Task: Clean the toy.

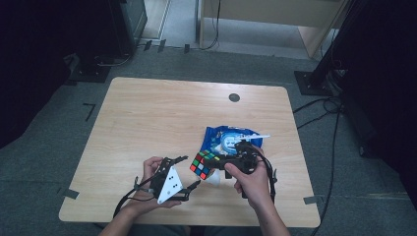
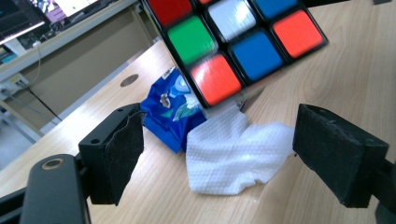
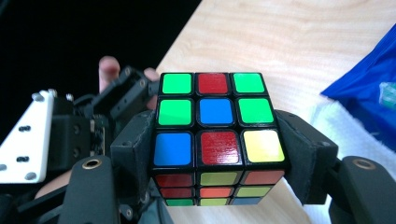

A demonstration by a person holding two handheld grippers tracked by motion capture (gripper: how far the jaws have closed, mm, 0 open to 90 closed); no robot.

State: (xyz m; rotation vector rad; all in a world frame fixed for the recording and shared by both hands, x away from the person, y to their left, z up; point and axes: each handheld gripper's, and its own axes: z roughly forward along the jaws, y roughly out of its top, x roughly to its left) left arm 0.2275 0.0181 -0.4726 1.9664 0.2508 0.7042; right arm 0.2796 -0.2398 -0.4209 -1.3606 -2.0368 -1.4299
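Note:
A scrambled Rubik's cube (image 1: 201,164) (image 3: 212,126) is held off the wooden table (image 1: 147,113) by my right gripper (image 1: 211,163) (image 3: 215,161), whose pads press on its two sides. In the left gripper view the cube (image 2: 238,42) hangs close above and ahead. Under it a crumpled white wipe (image 2: 229,154) (image 1: 214,178) lies on the table beside a blue wipe packet (image 2: 168,114) (image 1: 228,137). My left gripper (image 1: 188,172) (image 2: 229,151) stands open near the front edge, left of the cube, with its pads touching nothing.
A round grommet hole (image 1: 234,97) sits near the table's far edge. Bare wood spreads over the left and far parts of the table. Dark stands, cables and a desk surround the table on the grey floor.

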